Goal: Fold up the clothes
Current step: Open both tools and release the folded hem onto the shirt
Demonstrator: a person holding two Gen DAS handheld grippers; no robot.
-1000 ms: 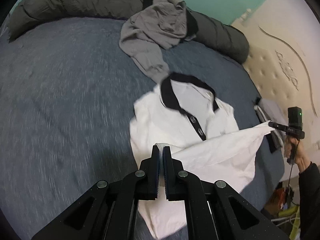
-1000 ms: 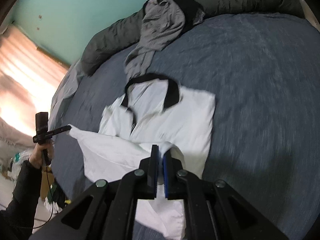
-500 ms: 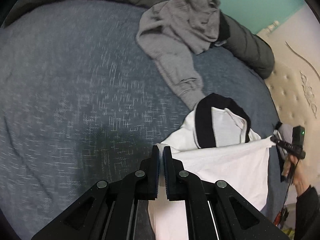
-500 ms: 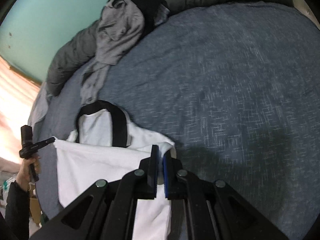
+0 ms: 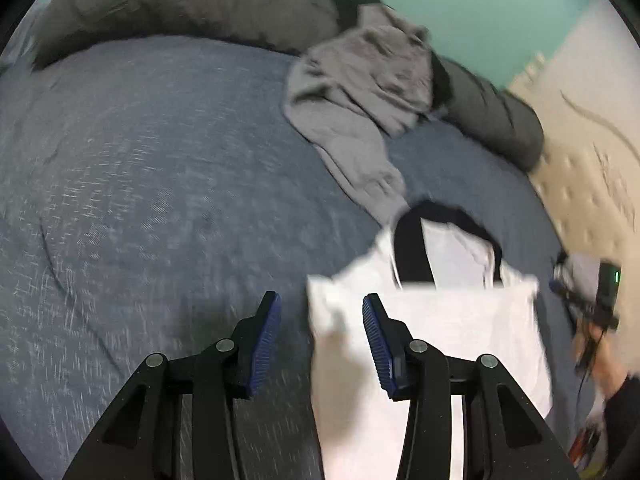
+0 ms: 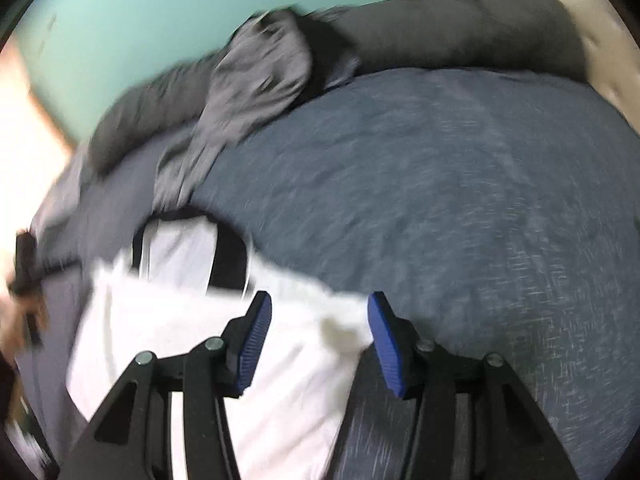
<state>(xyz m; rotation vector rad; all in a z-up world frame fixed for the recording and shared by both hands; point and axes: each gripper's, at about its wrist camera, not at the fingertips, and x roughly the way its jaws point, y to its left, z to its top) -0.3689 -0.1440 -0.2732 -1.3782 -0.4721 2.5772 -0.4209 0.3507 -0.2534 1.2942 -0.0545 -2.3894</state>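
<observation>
Blue bed [image 5: 140, 184]: white shirt [image 5: 448, 320] folded at 5 o'clock; left gripper [image 5: 322, 316] and right gripper [image 6: 316, 320] opening, shirt corners released.

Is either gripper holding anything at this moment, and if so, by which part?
Nothing is held. The left gripper and right gripper are opening, pads clear of the white shirt lying folded on the bed.

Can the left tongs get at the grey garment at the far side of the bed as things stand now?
Probably yes. The left tongs are opening, their pads off the white shirt corner lying between them. The grey garment lies uncovered further up the blue bedspread, with only bare bedspread in between. It needs a forward reach.
</observation>
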